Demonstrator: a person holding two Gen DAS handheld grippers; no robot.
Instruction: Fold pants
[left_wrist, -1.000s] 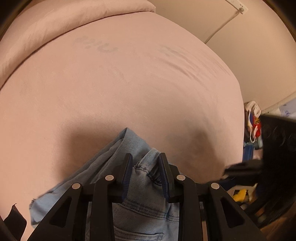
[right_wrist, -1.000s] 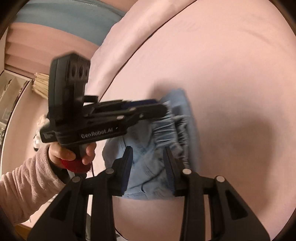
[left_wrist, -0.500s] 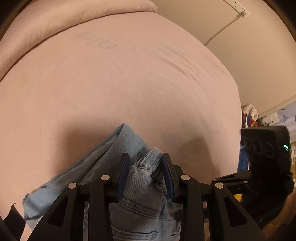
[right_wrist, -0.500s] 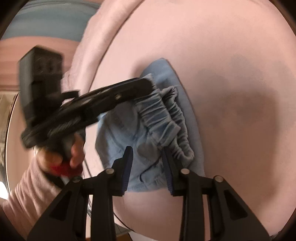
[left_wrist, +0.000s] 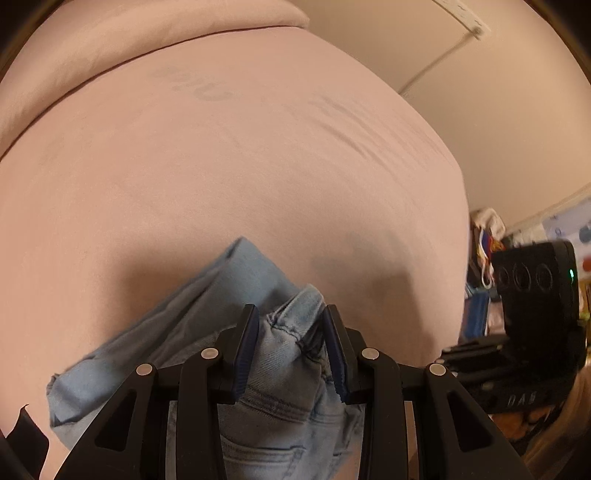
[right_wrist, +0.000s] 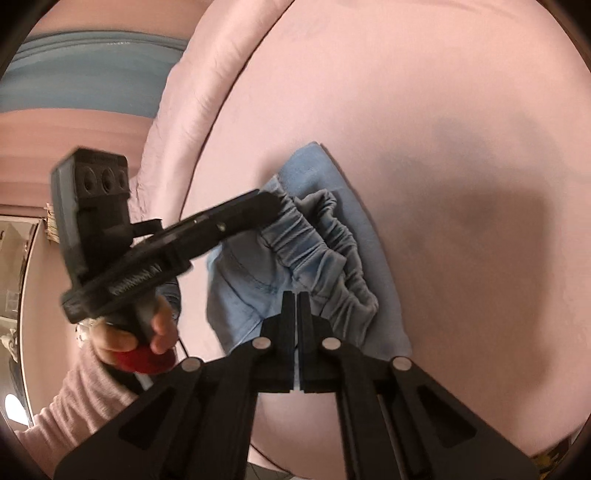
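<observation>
Right wrist view: the right gripper (right_wrist: 297, 314) is now squeezing its two fingers together on the near edge of the pants (right_wrist: 314, 254). Half a second ago those fingers were standing apart over the cloth, so this pinch is new. Only a thin line is showing between them, and the blue cloth is tucked right in there.

A little farther off, the left gripper (right_wrist: 266, 201) is reaching in from the side to the bunched, stretchy waistband. In its own view, the left gripper (left_wrist: 290, 332) is holding its fingers apart, just as before, with a hump of the pants (left_wrist: 284, 369) sitting between them. I cannot tell if the pads are pressing the cloth.

The pants are lying in a small folded pile on the pink bed (left_wrist: 221, 166), close to its near edge.

I think the right side is now ready to lift or pull the waistband, and the left side needs to close first.
</observation>
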